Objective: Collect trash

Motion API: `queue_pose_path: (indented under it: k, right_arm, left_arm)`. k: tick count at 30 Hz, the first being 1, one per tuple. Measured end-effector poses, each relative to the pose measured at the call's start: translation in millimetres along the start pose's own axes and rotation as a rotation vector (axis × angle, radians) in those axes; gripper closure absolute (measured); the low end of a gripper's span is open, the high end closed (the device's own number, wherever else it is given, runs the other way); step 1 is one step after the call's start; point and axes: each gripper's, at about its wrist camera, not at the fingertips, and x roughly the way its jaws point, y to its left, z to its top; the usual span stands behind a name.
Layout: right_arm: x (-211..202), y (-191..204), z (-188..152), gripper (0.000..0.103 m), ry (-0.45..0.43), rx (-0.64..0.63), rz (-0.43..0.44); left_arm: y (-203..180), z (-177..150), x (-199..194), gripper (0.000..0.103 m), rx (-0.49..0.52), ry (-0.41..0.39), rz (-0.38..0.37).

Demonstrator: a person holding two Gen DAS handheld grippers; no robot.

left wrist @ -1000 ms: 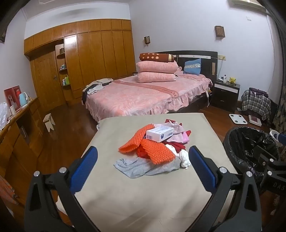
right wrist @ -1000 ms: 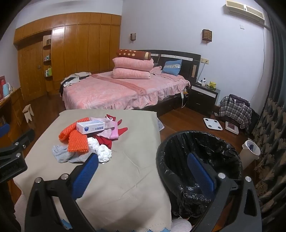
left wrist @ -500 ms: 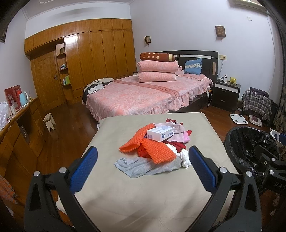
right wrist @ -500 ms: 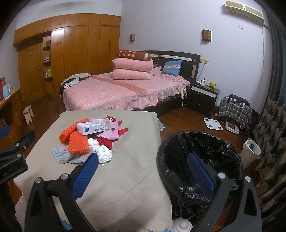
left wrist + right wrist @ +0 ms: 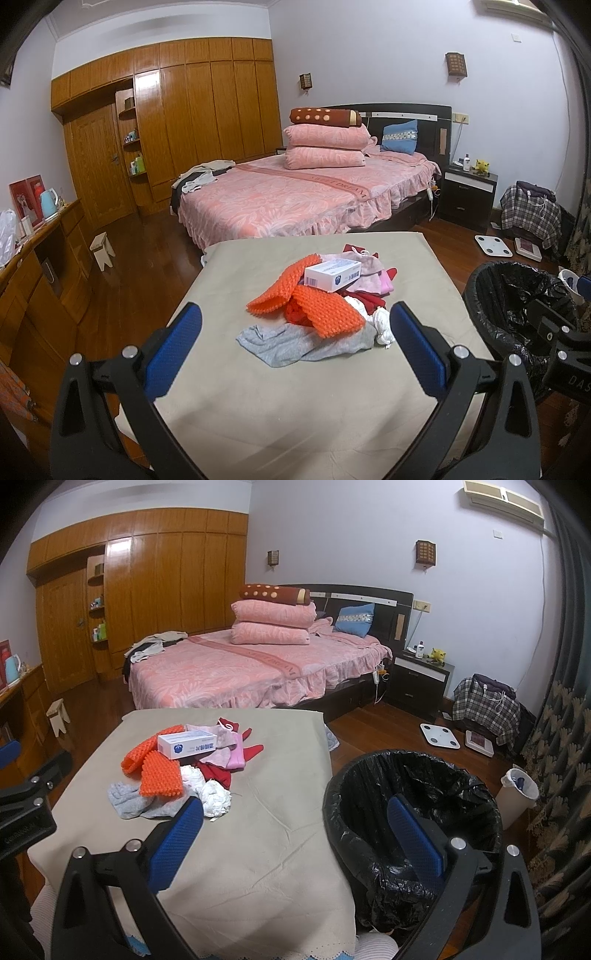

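Observation:
A heap lies on the beige-covered table [image 5: 280, 398] [image 5: 280, 812]: a white box [image 5: 332, 274] [image 5: 186, 744], orange knobbly mats [image 5: 317, 308] [image 5: 160, 775], crumpled white tissue [image 5: 382, 326] [image 5: 214, 797], grey cloth [image 5: 291, 343] [image 5: 129, 801], and pink and red cloths [image 5: 369, 277] [image 5: 231, 749]. A bin with a black liner [image 5: 517, 306] [image 5: 410, 812] stands right of the table. My left gripper [image 5: 295, 336] is open, empty, short of the heap. My right gripper [image 5: 295, 829] is open, empty, straddling the table's right edge and the bin rim.
A pink bed [image 5: 295, 199] stands behind the table, a dark nightstand [image 5: 467, 195] to its right. Wooden wardrobes [image 5: 192, 122] line the back wall, a wooden counter [image 5: 33, 266] the left. Scales [image 5: 441, 735], a plaid-covered heap [image 5: 487, 709] and a small white bin [image 5: 517, 790] sit on the floor at right.
Both views have drifted very slightly; the heap sits a touch farther right in the left wrist view. Both grippers stay open and nothing has been picked up.

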Motion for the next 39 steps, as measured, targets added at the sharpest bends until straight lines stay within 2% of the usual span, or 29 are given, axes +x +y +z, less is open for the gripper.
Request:
queue_pose_path:
  k: [26,39]
  right_arm:
    - [2.5,6.0,4.9,0.006,-0.002,0.002,0.003]
    - [19.0,6.9,4.6,0.006,0.002,-0.016,0.018]
  left_arm:
    - [0.6,-0.4,-3.4,0.005,-0.001,0.004,0.001]
    - [7.6,-6.5,12.7,0.005,-0.009,0.034,-0.009]
